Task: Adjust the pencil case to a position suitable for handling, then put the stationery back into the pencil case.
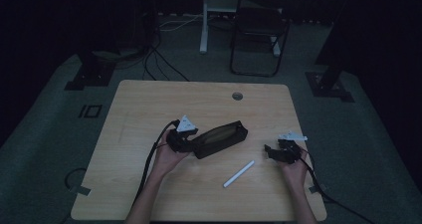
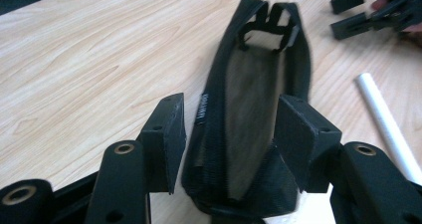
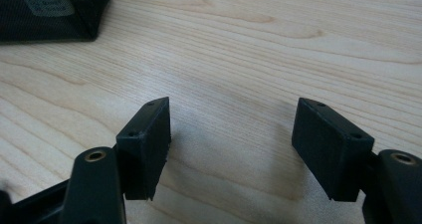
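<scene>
I am holding my left gripper [image 1: 191,140] at the near end of the black mesh pencil pouch [image 1: 220,139], which is lying on its side near the middle of the wooden table [image 1: 149,104], slanting away from me toward the right. In the left gripper view the pouch [image 2: 251,114] is sitting between my 2 jaws, yet there is a visible gap on each side and the pads [image 2: 169,134] are not pressing on the fabric, so this gripper is released around it rather than clamping it.

My right gripper [image 1: 268,150] is hovering just over the table to the right of the pouch, apart from it. In the right gripper view its 2 jaws are standing well apart with bare wood between them, gripping nothing; a corner of the pouch [image 3: 50,10] is showing at the upper left.

A white marker [image 1: 239,173] is lying on the table between my 2 hands, nearer me than the pouch and touching neither gripper.
</scene>
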`<action>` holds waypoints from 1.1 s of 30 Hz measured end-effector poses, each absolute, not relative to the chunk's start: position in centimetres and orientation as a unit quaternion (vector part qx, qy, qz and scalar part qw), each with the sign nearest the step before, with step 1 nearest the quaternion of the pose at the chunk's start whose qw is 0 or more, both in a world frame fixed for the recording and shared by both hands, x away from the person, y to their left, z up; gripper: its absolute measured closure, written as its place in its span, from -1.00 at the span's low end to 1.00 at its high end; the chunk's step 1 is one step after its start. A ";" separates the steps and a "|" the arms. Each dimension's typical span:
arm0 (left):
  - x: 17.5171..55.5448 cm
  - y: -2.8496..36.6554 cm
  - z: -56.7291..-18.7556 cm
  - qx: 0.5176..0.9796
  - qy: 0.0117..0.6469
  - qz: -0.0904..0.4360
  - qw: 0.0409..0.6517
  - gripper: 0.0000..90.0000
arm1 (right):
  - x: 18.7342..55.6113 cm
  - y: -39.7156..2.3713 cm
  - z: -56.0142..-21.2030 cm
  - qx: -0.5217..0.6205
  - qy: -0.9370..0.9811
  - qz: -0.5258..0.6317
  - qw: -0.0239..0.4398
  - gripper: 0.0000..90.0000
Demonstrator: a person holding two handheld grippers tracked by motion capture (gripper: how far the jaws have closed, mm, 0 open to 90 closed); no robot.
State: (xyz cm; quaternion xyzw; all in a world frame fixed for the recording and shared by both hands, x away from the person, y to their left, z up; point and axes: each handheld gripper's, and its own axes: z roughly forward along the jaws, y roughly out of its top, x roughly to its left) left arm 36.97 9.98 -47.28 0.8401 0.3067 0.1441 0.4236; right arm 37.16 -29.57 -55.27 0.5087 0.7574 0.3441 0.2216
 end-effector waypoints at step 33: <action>33.4 4.8 -47.3 0.854 0.269 0.134 0.424 0.00 | 37.2 -29.6 -55.3 0.507 0.759 0.345 0.221 -0.31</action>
